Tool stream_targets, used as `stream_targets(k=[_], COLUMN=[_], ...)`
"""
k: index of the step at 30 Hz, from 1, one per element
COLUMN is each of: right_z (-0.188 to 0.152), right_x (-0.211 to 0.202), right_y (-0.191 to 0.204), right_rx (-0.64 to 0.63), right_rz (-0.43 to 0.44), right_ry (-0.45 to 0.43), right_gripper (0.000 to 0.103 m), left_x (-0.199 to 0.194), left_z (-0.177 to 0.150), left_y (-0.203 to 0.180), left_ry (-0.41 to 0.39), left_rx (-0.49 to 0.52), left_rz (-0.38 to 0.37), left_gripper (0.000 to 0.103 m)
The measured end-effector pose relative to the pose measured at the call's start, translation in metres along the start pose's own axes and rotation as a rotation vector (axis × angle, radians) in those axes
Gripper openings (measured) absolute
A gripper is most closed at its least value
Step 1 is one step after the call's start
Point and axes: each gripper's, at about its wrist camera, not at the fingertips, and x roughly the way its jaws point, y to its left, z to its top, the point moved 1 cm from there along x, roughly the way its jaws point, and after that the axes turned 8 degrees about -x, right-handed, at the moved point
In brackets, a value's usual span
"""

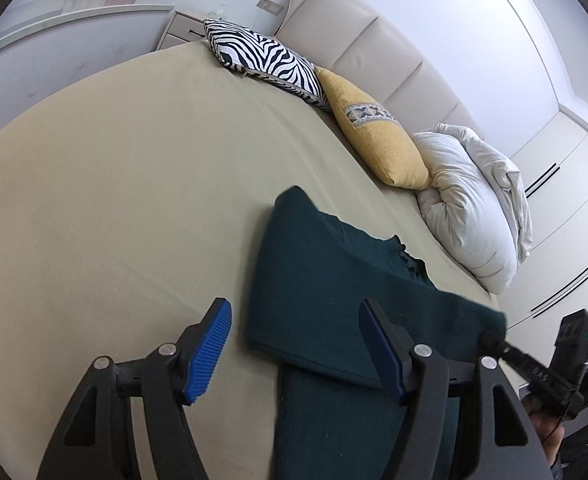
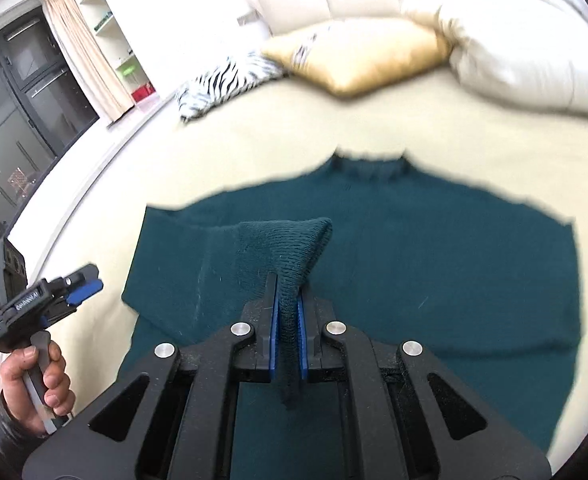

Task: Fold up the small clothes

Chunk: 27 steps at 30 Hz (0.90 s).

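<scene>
Sweater: a dark teal knit sweater (image 2: pixel 413 264) lies spread on the bed (image 1: pixel 114 200), collar toward the headboard end, its body flat on the beige sheet.
Sleeve: one sleeve (image 2: pixel 290 248) is lifted off the body and drawn across it, the cuff end pinched upright.
Right gripper: the right gripper (image 2: pixel 287 332) has its jaws together, clamped on the sleeve; a strip of knit hangs down between the blue pads.
Left gripper: the left gripper (image 1: pixel 294 356) hangs over the sweater's side edge, jaws wide apart, holding nothing; one blue pad is over the sheet, the other over the cloth.
Headboard edge: a zebra-print cushion (image 1: pixel 266 60), a yellow cushion (image 1: pixel 377 136) and a bunched white duvet (image 1: pixel 469 204) sit in a row, well apart from the sweater.
</scene>
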Motion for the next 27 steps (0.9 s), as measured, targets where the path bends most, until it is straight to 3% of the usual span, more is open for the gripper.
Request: stream_targets(k=[4,7,16,21,23,27], right_z=[0.01,-0.008,-0.025,-0.023,-0.027,-0.029], right_x=[0.016,0.06,0.07,0.061,0.061,0.069], right_y=[-0.051,-0.1,-0.123,-0.117,-0.122,-0.125], right_rx=[0.029,0.14,0.198,0.168,0.188,0.19], right_rz=[-0.062,-0.086,-0.044,-0.102,-0.105,-0.116], right_ry=[0.043,0.169,0.138,0.112,0.121,0.13], right_gripper=[0.006,0.006,0.006,0.006,0.006,0.006], left_x=[0.026,0.051,0.099,0.109,0.112,0.116], left_z=[0.012,0.017,0.024,0.026,0.022,0.017], left_y=[-0.01,-0.011,-0.029,-0.033,-0.037,-0.038], left_ry=[0.016,0.057,0.112,0.117,0.126,0.121], left_rx=[0.027,0.03,0.133,0.132,0.156,0.187], left_rz=[0.04,0.087,0.19,0.179,0.179,0.212], left_gripper=[0.072,0.072,0.071,0.055,0.036,0.019])
